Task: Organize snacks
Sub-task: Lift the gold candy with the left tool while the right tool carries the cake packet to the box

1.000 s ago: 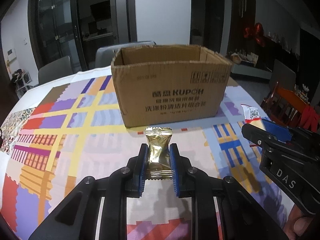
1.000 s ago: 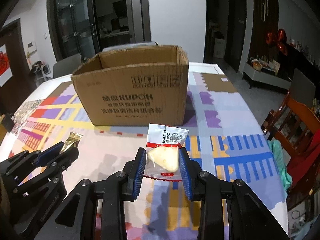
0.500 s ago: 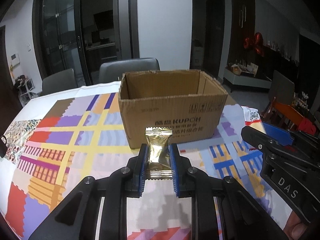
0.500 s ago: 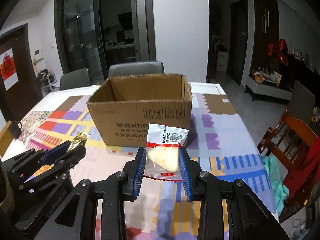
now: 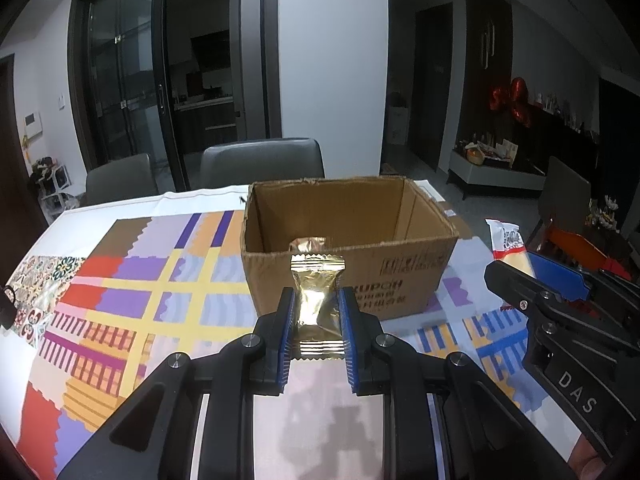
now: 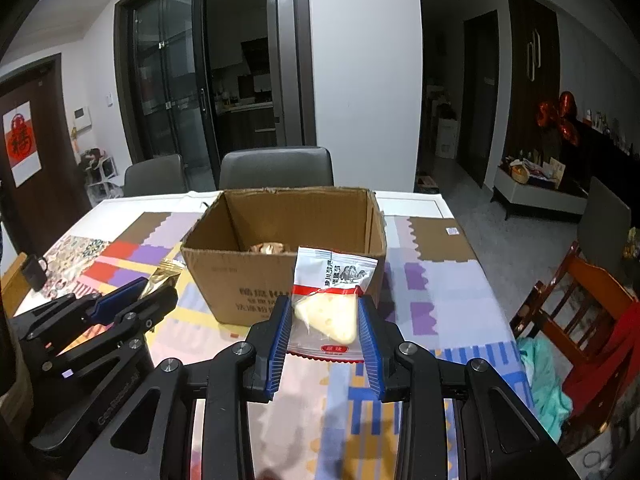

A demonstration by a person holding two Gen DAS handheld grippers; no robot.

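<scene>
Two snack packets were held above a table spread with a patchwork-patterned cloth of yellow, purple, red and blue blocks [image 5: 132, 292]. Largest on it stood an open brown corrugated cardboard box [image 5: 348, 256] with dark printed lettering on its near wall, its long side running across both views; a crumpled golden wrapper [image 5: 307, 245] lay inside, near the front wall. Two grey padded chairs [image 6: 276, 168] stood behind the table.

The right gripper [image 6: 324, 332], black with blue ribbed pads, was clamped on a clear-and-white plastic packet with a red band, holding a pale yellow wedge [image 6: 332, 300]. The packet stood upright, long axis pointing away from the camera towards the box, its printed top edge overlapping the box's front wall in view.

The left gripper [image 5: 318, 328], of the same build, was closed tight on a smaller gold foil sachet with crimped ends [image 5: 317, 300]. It also stood lengthwise along the fingers, upper crimp towards the box, short of its front wall.
</scene>
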